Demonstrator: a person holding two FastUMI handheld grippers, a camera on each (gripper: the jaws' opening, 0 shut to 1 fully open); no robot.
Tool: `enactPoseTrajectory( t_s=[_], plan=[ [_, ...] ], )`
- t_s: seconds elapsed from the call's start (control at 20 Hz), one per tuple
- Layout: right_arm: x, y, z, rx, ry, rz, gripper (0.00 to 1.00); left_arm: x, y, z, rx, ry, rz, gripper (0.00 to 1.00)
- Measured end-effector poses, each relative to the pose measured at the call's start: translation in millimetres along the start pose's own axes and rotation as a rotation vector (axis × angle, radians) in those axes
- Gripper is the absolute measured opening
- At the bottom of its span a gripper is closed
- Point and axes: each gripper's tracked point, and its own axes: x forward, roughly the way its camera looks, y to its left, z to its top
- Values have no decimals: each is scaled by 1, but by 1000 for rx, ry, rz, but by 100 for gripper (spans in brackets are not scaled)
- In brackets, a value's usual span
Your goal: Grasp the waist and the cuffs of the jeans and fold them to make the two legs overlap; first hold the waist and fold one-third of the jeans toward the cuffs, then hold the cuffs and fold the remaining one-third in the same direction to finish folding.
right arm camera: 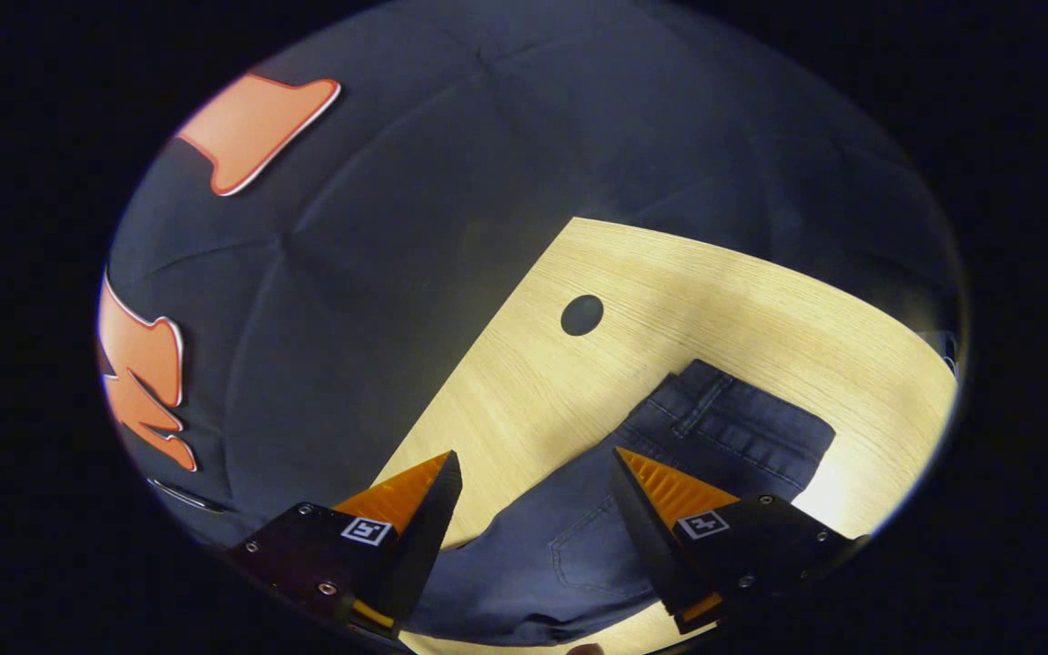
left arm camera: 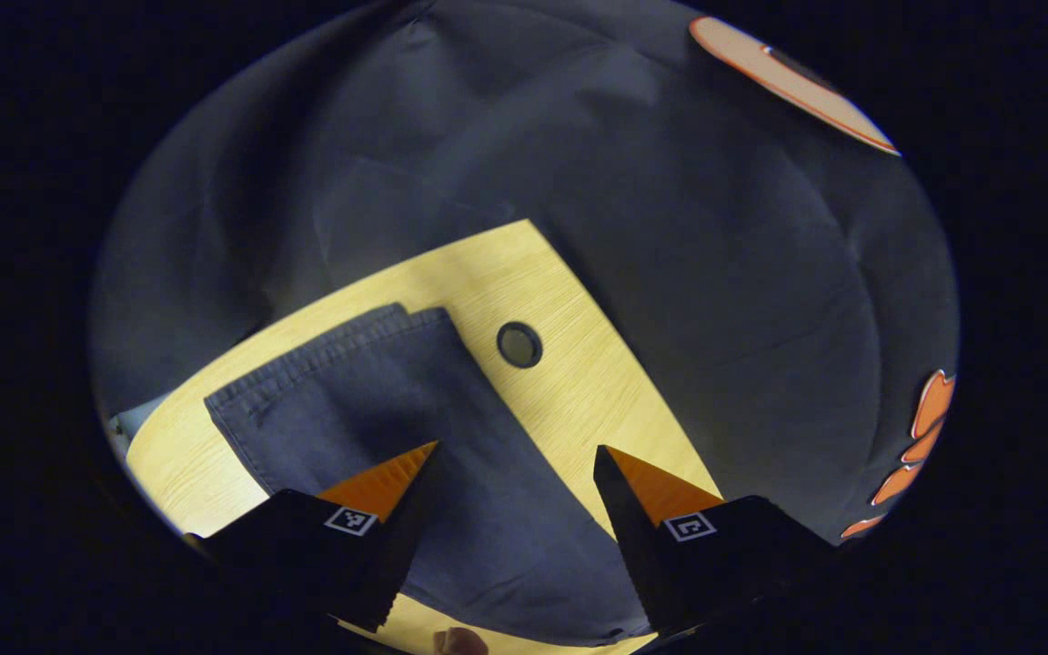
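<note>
The jeans point(left arm camera: 415, 437) lie flat on the wooden tabletop point(left arm camera: 569, 400), cuffs toward the far left in the left gripper view, waist point(right arm camera: 742, 423) toward the far right in the right gripper view. Left tongs point(left arm camera: 517, 459) and right tongs point(right arm camera: 538, 468) hover above, both spread apart, grasping nothing.

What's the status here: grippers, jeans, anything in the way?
Left gripper open above the cuffs. Right gripper open above the waist. Jeans flat on table, legs overlapped, no thirds fold yet. Nothing blocking.
</note>
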Motion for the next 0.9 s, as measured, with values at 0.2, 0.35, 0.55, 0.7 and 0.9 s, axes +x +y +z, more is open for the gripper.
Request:
enactPoseTrajectory(
  t_s=[0.2,0.35,0.55,0.7,0.9],
  plan=[
    [-43,16,3,-51,-36,56,98,-55,-49,12,161,-93,-81,98],
    [-80,22,2,-83,-72,94,98,-93,-74,1,270,-143,-151,98],
    [-116,8,2,-131,-111,78,98,-134,-98,-16,402,-222,-247,98],
    [-130,-20,-10,-114,-100,49,98,-152,-114,-27,498,-320,-314,98],
    [-118,-73,-27,-21,-62,-15,98,-175,-117,-46,608,-405,-350,98]
  ],
)
